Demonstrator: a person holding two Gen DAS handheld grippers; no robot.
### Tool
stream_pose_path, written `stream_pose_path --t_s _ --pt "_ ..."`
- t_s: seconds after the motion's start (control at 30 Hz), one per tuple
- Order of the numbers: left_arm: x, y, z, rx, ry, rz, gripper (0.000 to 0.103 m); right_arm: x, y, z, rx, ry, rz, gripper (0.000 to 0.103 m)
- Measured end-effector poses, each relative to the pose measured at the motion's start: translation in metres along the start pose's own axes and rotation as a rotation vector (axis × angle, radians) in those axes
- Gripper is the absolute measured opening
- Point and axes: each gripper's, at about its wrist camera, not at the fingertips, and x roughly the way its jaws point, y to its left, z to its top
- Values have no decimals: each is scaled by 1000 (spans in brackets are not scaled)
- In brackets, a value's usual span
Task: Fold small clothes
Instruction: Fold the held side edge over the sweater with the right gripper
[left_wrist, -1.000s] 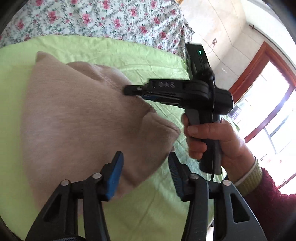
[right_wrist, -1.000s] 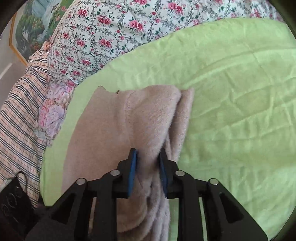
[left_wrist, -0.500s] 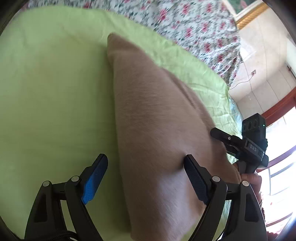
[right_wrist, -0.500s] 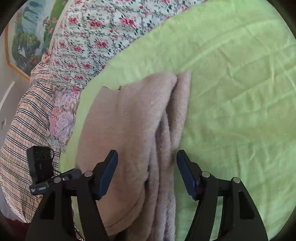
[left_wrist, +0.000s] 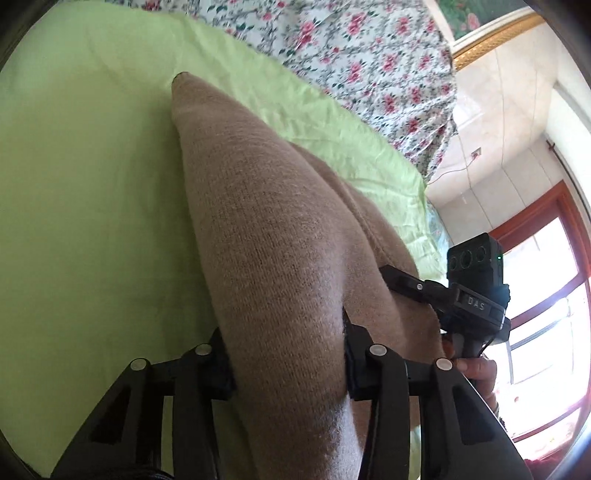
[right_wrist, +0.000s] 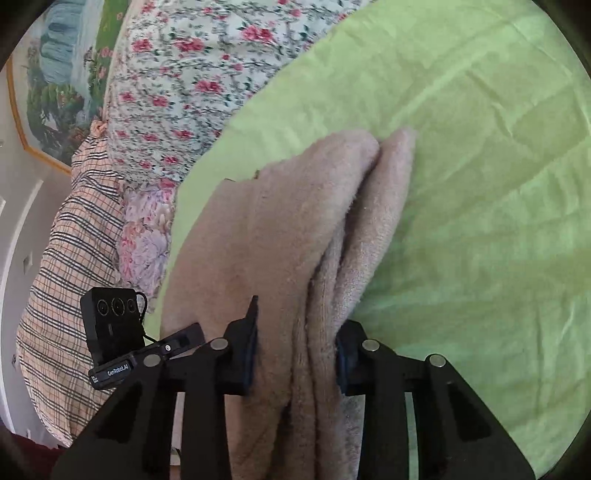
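Observation:
A beige knit garment (left_wrist: 258, 221) lies folded lengthways on a green sheet (left_wrist: 92, 203). My left gripper (left_wrist: 284, 350) is closing on the near end of its thick fold, and the cloth bulges up between the fingers and hides the pads. In the right wrist view the same garment (right_wrist: 280, 206) shows several stacked layers along its right edge. My right gripper (right_wrist: 297, 343) is closing on those layers, with fabric filling the gap between the jaws. The two grippers hold the near end side by side.
The green sheet (right_wrist: 480, 147) spreads wide around the garment. A floral quilt (right_wrist: 192, 74) and a plaid cloth (right_wrist: 66, 258) lie at the far side. A person's hand (left_wrist: 476, 369) holds the right gripper's handle. A red-framed window (left_wrist: 546, 295) stands to the right.
Both grippers opened wide half a second ago and have now closed onto the garment's near end. The left gripper swung over from the garment's corner to its long folded edge.

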Motion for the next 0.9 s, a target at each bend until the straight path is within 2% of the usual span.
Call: stream_pose_path --t_s 0.17,0.23,0.37,0.43,0.5,0.53,0.57,0.67,0.77,0.9 --pt "-73 -7 -16 39 -74 36 41 24 50 -19 -65 37 104 34" --pt "-107 1 -27 37 -94 79 41 43 72 -30 -100 66 144 34" --pt "-149 26 -46 2 -114 136 42 88 100 -52 -120 140 195 34" --pt "-158 43 -57 -25 -102 161 43 111 105 -62 -126 178 169 34" --pt "-159 71 -71 -62 -57 182 46 128 108 -73 -162 194 80 34" --pt "-155 79 -76 -70 -39 194 50 132 109 -77 -184 192 40 35" --pt "-153 88 -83 -80 -39 189 55 132 110 -79 -190 180 38 37" --pt "-161 95 -87 -110 -58 145 65 123 109 -77 -193 173 10 46" --pt "-179 99 -77 -102 -126 170 75 107 115 -67 -223 142 -46 49" --pt "-189 111 -55 -133 -175 182 77 100 125 -47 -246 68 -82 49"
